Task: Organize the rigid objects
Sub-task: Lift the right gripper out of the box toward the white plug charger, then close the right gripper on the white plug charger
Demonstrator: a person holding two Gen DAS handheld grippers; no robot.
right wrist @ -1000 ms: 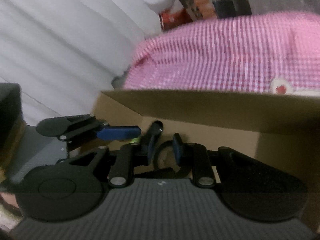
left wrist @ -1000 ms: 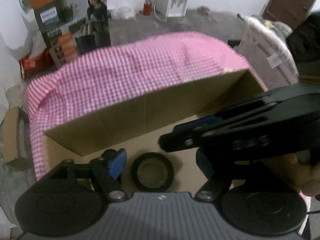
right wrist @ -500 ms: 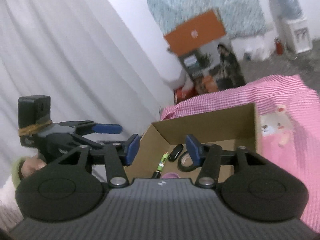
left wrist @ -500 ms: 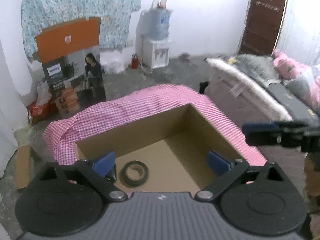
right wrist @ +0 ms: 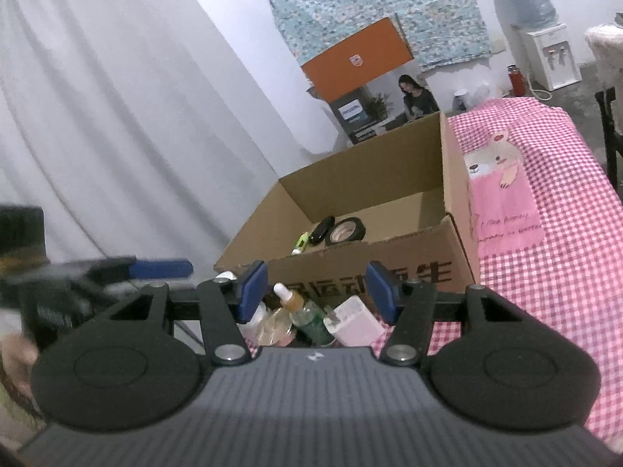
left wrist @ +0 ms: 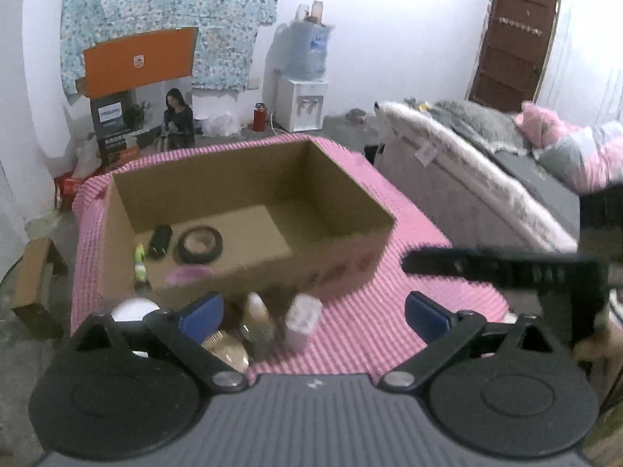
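An open cardboard box (left wrist: 342, 241) (right wrist: 451, 225) stands on a pink checked cloth. Inside lie a black tape roll (left wrist: 200, 244) (right wrist: 345, 230), a black oblong item (left wrist: 160, 241) (right wrist: 322, 229) and a green-and-white tube (left wrist: 139, 260) (right wrist: 300, 242). In front of the box stand a dropper bottle (right wrist: 290, 299), a white charger (left wrist: 301, 321) (right wrist: 356, 325) and other small bottles (left wrist: 257, 321). My left gripper (left wrist: 313, 313) is open and empty above these items. My right gripper (right wrist: 317, 290) is open and empty over them too.
The pink checked cloth (left wrist: 373, 327) (right wrist: 545, 264) covers the table. A bed (left wrist: 486, 179) stands to the right, a white curtain (right wrist: 97, 136) to the left. A water dispenser (left wrist: 301, 89) and printed cartons (left wrist: 128, 97) stand by the far wall.
Both grippers have pulled up and back out of the box, leaving the tape roll inside. The small items in front of the box have come into view.
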